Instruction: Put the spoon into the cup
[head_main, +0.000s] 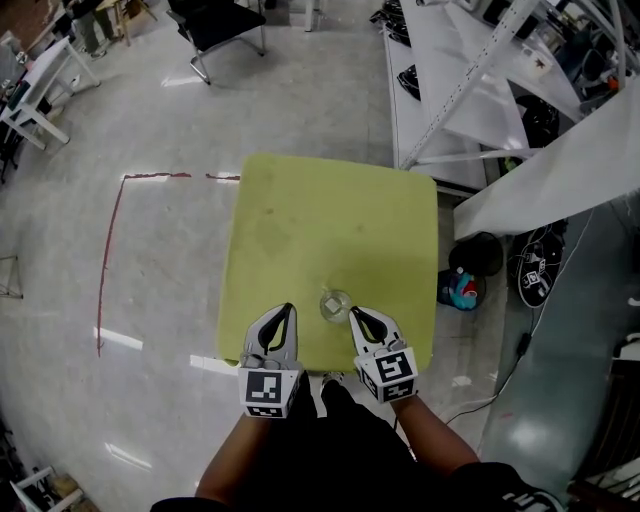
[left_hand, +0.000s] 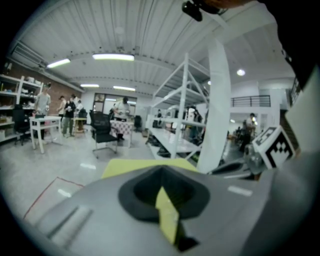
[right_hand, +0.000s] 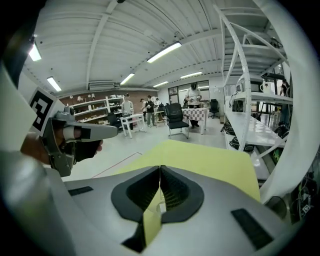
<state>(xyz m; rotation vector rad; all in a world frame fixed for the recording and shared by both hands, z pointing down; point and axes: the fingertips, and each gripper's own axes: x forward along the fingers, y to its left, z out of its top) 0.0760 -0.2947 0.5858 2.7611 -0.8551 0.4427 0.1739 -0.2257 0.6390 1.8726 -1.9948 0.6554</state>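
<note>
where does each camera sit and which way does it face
Head view: on the head, steeply down at the table and cup; shows forearms, left gripper and right gripper.
Left gripper view: on the left gripper, level across the table; own shut jaws, right gripper at right.
Right gripper view: on the right gripper, same way; own shut jaws, left gripper at left.
Shared: all see the table.

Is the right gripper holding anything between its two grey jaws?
No, the right gripper has its jaws closed together with nothing between them, only the yellow-green table beyond.
</note>
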